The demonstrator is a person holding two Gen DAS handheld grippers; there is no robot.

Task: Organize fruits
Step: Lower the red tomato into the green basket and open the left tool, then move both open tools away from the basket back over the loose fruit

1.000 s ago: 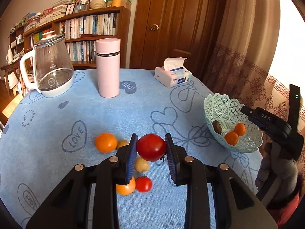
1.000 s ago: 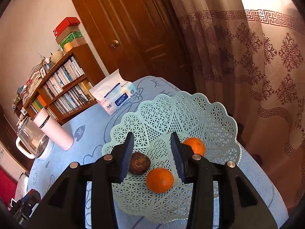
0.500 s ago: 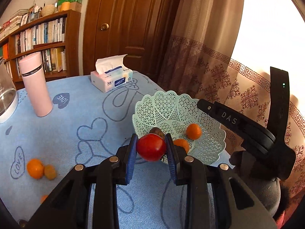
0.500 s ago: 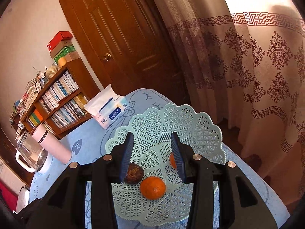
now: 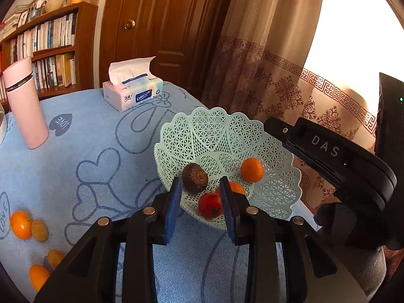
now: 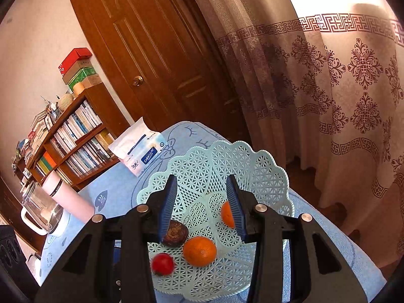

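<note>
Opening at this moment, my left gripper (image 5: 200, 203) hangs over the near rim of the pale green lattice basket (image 5: 209, 131), its blue pads clear of the red tomato (image 5: 210, 205) that shows between them. The tomato lies inside the basket near that rim; seen from my right wrist it is slightly blurred (image 6: 162, 264). Nothing is gripped on this side.

My right gripper (image 6: 202, 208) points into the same basket (image 6: 265, 176) from the near right side, jaws partly apart with no fruit pressed between the pads (the fruit seen between the fingers lies lower, on the basket floor).

Basket contents, as inspected: one dark brown round fruit (image 5: 195, 177) towards the left, touching or just beside my left pad in the left wrist view; one orange (image 5: 251, 169) towards the far right; a second orange (image 5: 236, 188) partly hidden behind my left gripper's right finger; and the tomato.

Outside the basket, on the blue cloth-covered table (image 5: 88, 136), at the near left: an orange (image 5: 20, 224) just beside a small yellowish fruit (image 5: 39, 230), and nearer still another small yellowish fruit (image 5: 55, 257) with an orange (image 5: 38, 276) at the frame edge.

Other items noted on the table: a tissue box (image 5: 133, 94) at the far side and a pink flask (image 5: 25, 103) at the far left, both well apart from the basket.
</note>
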